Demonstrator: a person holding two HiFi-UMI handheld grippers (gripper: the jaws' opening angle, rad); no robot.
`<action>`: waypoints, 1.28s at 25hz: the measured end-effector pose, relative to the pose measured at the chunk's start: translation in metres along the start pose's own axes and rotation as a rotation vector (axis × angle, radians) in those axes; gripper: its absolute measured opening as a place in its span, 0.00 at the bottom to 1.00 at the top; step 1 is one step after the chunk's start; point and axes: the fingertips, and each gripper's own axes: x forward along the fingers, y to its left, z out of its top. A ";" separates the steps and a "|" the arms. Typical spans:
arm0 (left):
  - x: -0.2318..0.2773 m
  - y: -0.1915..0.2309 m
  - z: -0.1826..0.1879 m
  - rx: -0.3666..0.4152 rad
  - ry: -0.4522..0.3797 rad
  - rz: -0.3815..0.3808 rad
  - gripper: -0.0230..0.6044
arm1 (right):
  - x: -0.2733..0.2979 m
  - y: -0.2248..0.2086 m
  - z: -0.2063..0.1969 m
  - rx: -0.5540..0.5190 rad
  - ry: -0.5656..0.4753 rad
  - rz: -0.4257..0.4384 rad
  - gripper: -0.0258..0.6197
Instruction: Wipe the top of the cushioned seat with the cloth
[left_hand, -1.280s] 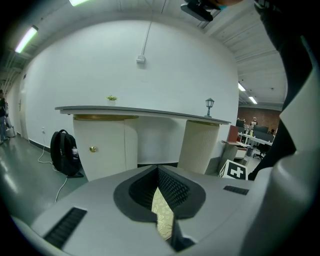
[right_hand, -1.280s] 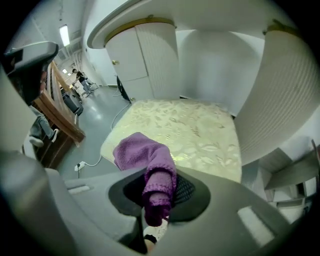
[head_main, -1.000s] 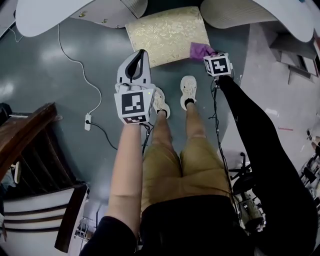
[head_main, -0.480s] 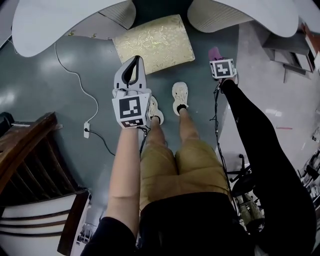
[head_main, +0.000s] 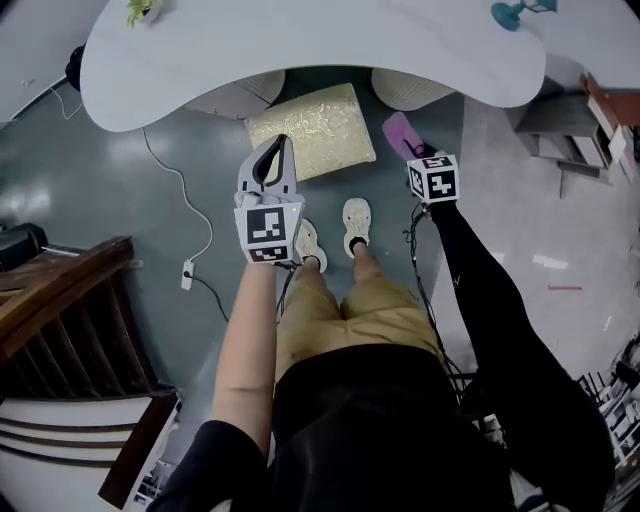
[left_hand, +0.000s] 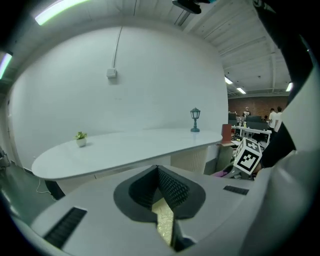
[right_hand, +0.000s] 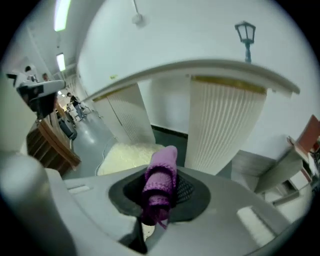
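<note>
while my right gripper clamps the cloth just right of the cushioned seat, my left gripper, closed and empty, hangs over its near edge.

The cloth is purple with a knitted rib. The cushioned seat is pale gold with a fine swirling pattern. The counter is plain white, the floor dark grey-green, the shorts tan.
</note>
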 end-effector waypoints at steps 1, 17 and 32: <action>-0.003 0.003 0.014 0.003 -0.011 0.013 0.05 | -0.012 0.008 0.018 -0.016 -0.043 0.032 0.14; -0.069 0.033 0.222 0.022 -0.306 0.175 0.05 | -0.239 0.085 0.276 -0.241 -0.707 0.083 0.14; -0.100 0.056 0.268 0.015 -0.418 0.246 0.05 | -0.293 0.104 0.324 -0.337 -0.868 0.055 0.14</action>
